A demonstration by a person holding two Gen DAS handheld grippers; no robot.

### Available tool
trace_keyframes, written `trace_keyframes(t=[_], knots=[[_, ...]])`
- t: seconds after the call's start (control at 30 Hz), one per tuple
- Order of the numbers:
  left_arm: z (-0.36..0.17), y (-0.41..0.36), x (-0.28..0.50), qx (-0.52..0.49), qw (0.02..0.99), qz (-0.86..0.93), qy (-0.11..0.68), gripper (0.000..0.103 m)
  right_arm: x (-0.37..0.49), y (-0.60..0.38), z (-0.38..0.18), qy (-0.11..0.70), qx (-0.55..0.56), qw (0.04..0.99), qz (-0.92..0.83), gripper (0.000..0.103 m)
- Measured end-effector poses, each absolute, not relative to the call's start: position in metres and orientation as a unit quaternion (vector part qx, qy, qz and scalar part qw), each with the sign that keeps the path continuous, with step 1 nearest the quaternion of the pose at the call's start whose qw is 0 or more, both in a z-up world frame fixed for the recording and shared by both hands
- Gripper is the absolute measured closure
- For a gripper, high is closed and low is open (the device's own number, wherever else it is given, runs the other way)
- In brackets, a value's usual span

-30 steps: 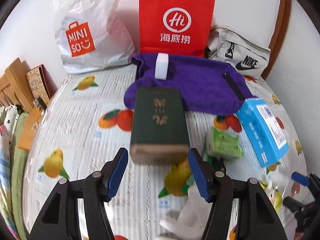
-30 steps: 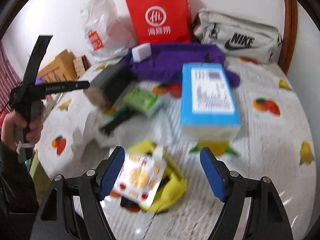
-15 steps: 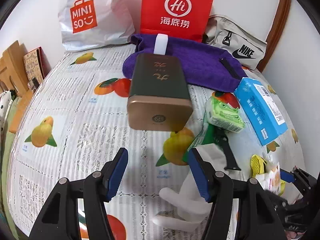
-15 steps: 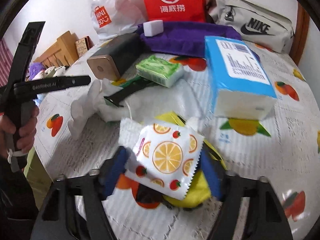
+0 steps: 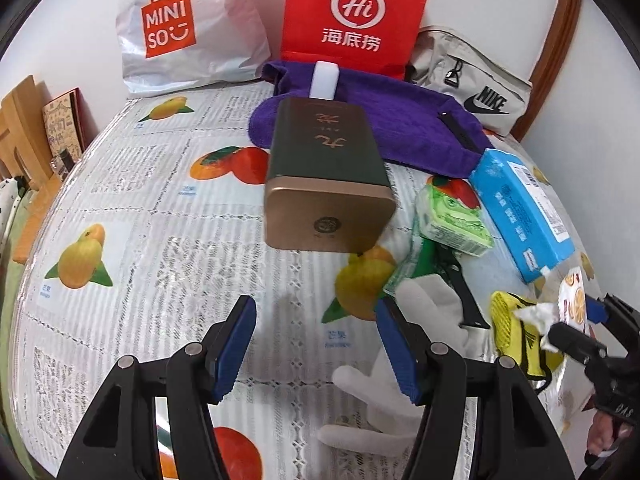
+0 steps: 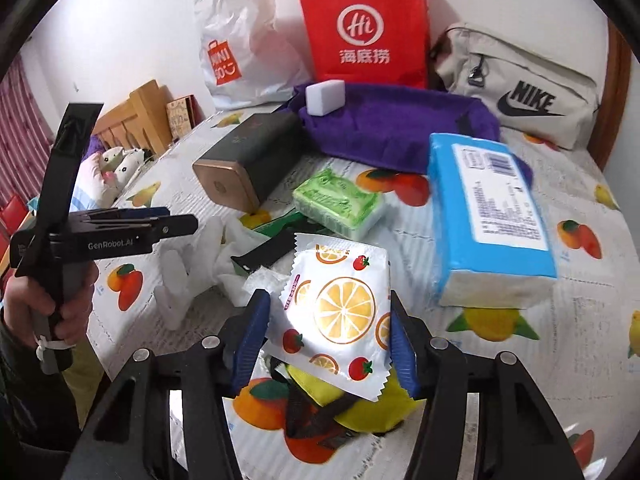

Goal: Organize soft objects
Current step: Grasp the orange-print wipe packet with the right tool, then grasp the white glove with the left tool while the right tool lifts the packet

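Note:
My right gripper is shut on a white tissue pack with orange-slice print and holds it above a yellow mesh pouch. The pack also shows at the right edge of the left wrist view. My left gripper is open and empty above the fruit-print tablecloth, short of a dark green tin. A white glove lies under its right finger. A green tissue pack, a blue tissue pack and a purple towel lie beyond.
A white Miniso bag, a red paper bag and a beige Nike bag stand along the back wall. A white block rests on the towel. Wooden racks sit off the table's left edge.
My right gripper closed on the orange-print tissue pack and lifted it off the yellow pouch. My left gripper drew back from the tin, staying open.

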State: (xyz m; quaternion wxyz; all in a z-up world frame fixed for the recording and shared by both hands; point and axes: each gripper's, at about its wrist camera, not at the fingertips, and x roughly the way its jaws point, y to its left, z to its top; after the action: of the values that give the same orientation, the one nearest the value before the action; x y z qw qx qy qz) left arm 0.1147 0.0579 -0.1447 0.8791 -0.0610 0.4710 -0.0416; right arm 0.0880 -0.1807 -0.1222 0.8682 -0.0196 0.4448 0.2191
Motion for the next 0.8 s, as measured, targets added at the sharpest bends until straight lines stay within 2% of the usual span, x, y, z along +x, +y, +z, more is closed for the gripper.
trace_keyframes(t=[0.47, 0.6, 0.63, 0.73, 0.8], knots=[[-0.152, 0.036, 0.099, -0.052, 0.873, -0.075, 0.479, 0.041, 0.082, -0.201, -0.147, 0.470, -0.017, 0.854, 0.220, 0.043], [-0.152, 0.033, 0.094, -0.044, 0.872, -0.078, 0.481, 0.038, 0.085, -0.201, -0.149, 0.479, -0.011, 0.849, 0.223, 0.031], [-0.151, 0.033, 0.092, -0.043, 0.873, -0.080, 0.479, 0.036, 0.085, -0.201, -0.149, 0.479, -0.012, 0.849, 0.223, 0.030], [-0.151, 0.031, 0.086, -0.038, 0.874, -0.086, 0.476, 0.029, 0.084, -0.204, -0.148, 0.475, -0.009, 0.852, 0.222, 0.033], [-0.151, 0.029, 0.082, -0.030, 0.874, -0.090, 0.476, 0.029, 0.082, -0.208, -0.145, 0.470, 0.002, 0.853, 0.227, 0.047]])
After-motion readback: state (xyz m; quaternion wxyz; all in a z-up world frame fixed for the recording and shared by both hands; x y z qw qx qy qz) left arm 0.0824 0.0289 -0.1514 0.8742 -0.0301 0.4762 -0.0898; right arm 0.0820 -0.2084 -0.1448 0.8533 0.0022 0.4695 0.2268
